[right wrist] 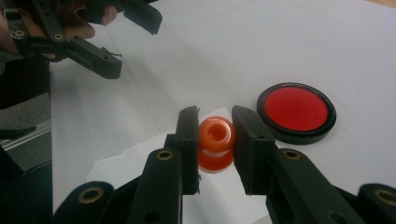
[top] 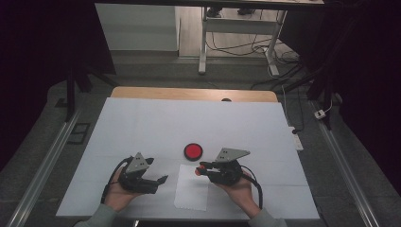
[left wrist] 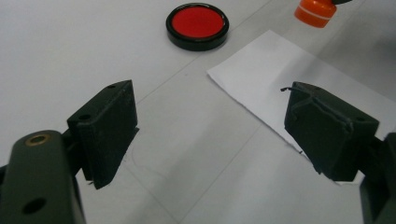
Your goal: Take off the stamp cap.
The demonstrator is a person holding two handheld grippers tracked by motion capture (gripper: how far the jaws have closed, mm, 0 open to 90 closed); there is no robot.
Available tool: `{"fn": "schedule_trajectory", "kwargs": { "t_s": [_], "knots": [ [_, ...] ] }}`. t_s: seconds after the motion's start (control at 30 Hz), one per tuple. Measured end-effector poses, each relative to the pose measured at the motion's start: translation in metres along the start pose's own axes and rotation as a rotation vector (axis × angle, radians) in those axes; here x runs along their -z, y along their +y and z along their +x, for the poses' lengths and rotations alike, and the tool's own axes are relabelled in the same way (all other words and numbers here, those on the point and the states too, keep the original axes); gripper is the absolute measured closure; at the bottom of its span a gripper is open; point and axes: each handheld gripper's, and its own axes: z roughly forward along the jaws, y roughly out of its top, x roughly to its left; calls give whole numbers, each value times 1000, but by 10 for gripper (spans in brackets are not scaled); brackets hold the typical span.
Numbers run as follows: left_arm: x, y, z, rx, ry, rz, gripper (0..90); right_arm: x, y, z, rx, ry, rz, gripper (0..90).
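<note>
While the grip holds, the scene reads like this:

Right fingers (right wrist: 189, 135): pinched from both sides on the orange stamp (right wrist: 215, 142), which sits upright between the pads; a grip like this looks meant to carry or press it.
Right gripper (top: 202, 168): above the upper right corner of the white paper sheet (top: 191, 195), which lies near the front edge of the table cover (top: 142, 123).
Left fingers (left wrist: 105, 130): spread wide with nothing between them, aimed across the paper's edge; probably waiting to steady the sheet.
Left gripper (top: 158, 180): just left of the sheet, near the cover's front edge.
Orange stamp, look: small, round, glossy orange, waisted like a spool, with a pale band and a dimpled top.
Ink pad (top: 193, 151): round black dish with a red face, lying open just beyond the sheet's far edge, close enough for inking.
</note>
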Motion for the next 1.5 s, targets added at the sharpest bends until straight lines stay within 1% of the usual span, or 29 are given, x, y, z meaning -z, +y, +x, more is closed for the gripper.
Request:
{"fn": "schedule_trajectory", "kwargs": {
  "t_s": [0.23,0.33,0.43,0.73,1.2,1.5],
  "knots": [
    [-10,9,-1,-20,-19,8,179,-1,1,-1,-1,6,-6,714],
    [-14,13,-3,-28,-31,7,180,-1,0,-1,3,6,0,714],
    [-18,15,-4,-39,-39,17,180,-1,0,-1,3,0,2,714],
    [-23,22,-6,-47,-62,13,180,-1,0,0,6,-5,-1,714],
    [-40,36,-17,-77,-98,22,180,0,1,-1,9,-6,-9,714],
    [-48,41,-21,-93,-114,32,180,-1,1,-1,9,-5,-8,715]
  ]
}}
